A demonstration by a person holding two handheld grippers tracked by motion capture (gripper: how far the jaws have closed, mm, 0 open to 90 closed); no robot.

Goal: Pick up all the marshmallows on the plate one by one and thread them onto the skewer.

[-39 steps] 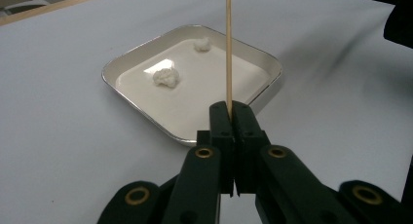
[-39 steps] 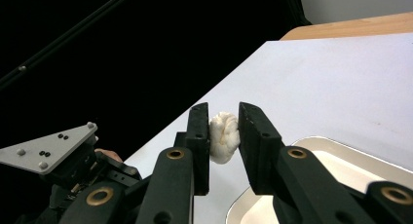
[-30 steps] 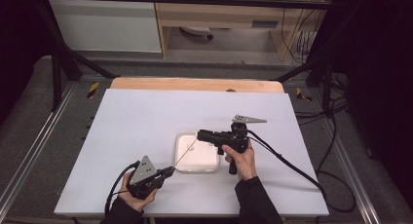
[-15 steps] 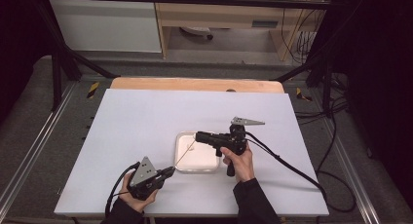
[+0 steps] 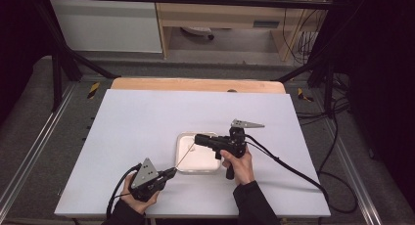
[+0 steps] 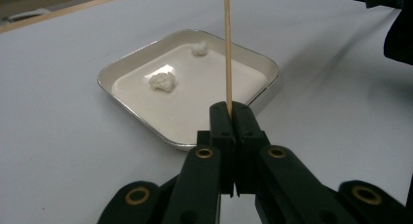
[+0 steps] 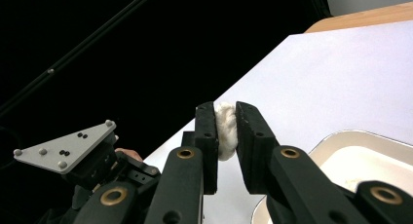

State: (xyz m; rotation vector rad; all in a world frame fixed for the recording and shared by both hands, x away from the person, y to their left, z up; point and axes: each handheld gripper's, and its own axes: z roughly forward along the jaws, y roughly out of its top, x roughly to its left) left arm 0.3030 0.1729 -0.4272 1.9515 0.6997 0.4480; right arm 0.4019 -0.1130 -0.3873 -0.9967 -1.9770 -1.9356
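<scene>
A shallow white tray (image 5: 203, 160) lies on the white table, with two soft white lumps in it, one in the middle (image 6: 162, 81) and one at its far corner (image 6: 199, 48). My left gripper (image 5: 171, 172) rests near the table's front edge, just left of the tray. It is shut on the lower end of a thin wooden skewer (image 6: 227, 48), which slants up over the tray (image 6: 122, 70). My right gripper (image 5: 197, 138) hovers level above the tray, pointing left. Its jaws are shut on a third white lump (image 7: 225, 129), squeezed between the pads.
A wooden strip (image 5: 195, 84) runs along the table's far edge. Black cables trail off the right side (image 5: 293, 168). A dark metal frame (image 5: 58, 63) surrounds the table. The left hand's grey three-cornered plate (image 7: 65, 146) appears below in the right gripper view.
</scene>
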